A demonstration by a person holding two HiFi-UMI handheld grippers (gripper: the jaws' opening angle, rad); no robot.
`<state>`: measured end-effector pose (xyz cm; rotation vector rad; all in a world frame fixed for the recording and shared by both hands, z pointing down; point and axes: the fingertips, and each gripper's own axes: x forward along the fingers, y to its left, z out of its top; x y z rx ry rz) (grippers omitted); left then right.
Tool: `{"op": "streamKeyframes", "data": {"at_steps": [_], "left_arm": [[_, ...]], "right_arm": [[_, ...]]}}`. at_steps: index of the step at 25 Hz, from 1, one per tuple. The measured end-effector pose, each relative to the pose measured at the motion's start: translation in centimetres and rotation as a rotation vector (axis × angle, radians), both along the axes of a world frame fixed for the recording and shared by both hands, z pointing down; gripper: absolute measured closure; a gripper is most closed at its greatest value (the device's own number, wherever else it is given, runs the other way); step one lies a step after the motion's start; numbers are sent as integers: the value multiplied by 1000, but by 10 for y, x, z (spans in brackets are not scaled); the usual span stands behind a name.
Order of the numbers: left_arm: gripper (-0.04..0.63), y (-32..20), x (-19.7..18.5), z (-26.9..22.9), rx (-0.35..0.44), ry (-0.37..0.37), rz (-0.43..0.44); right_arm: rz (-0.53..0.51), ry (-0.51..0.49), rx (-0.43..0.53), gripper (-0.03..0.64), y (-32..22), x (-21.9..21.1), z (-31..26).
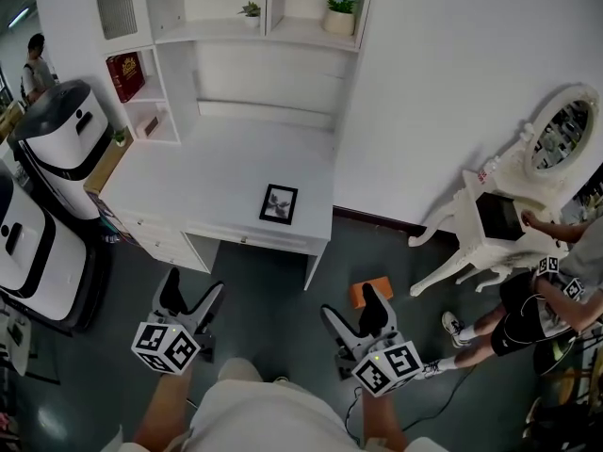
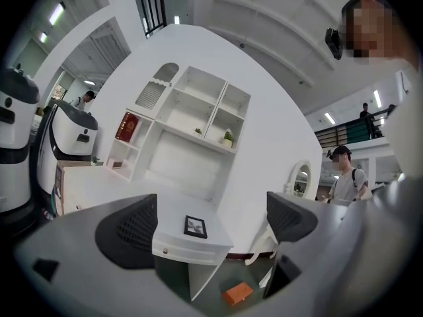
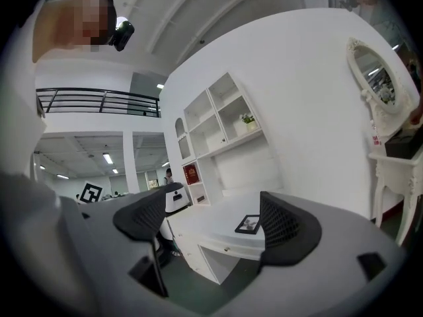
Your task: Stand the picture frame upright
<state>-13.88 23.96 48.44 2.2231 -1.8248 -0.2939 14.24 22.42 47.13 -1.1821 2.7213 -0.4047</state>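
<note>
A small black picture frame (image 1: pixel 279 203) lies flat on the white desk (image 1: pixel 207 177), near its front right corner. It also shows in the left gripper view as the frame (image 2: pixel 195 226) and in the right gripper view as the frame (image 3: pixel 248 224). My left gripper (image 1: pixel 193 297) hangs over the floor in front of the desk, jaws wide apart and empty. My right gripper (image 1: pixel 351 310) is beside it, below the desk's right corner, likewise open with nothing between the jaws. Both stand well short of the frame.
White shelving (image 1: pixel 236 26) with two potted plants (image 1: pixel 341 9) and a red book (image 1: pixel 125 75) rises behind the desk. White machines (image 1: pixel 57 149) stand left. An orange block (image 1: pixel 370 293) lies on the floor. A white vanity (image 1: pixel 509 215) and a person (image 1: pixel 556 281) are at the right.
</note>
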Motion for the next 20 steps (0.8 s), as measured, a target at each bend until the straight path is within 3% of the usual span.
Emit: {"op": "streamKeyframes", "data": {"at_steps": [9, 14, 20], "left_arm": [[98, -33, -21, 50, -115, 29, -14], [98, -108, -9, 79, -159, 15, 64], [98, -223, -10, 97, -196, 10, 178]], "right_arm": [[-32, 23, -118, 181, -38, -30, 36], [-7, 62, -172, 181, -85, -44, 53], [44, 156, -253, 181, -184, -69, 75]]}}
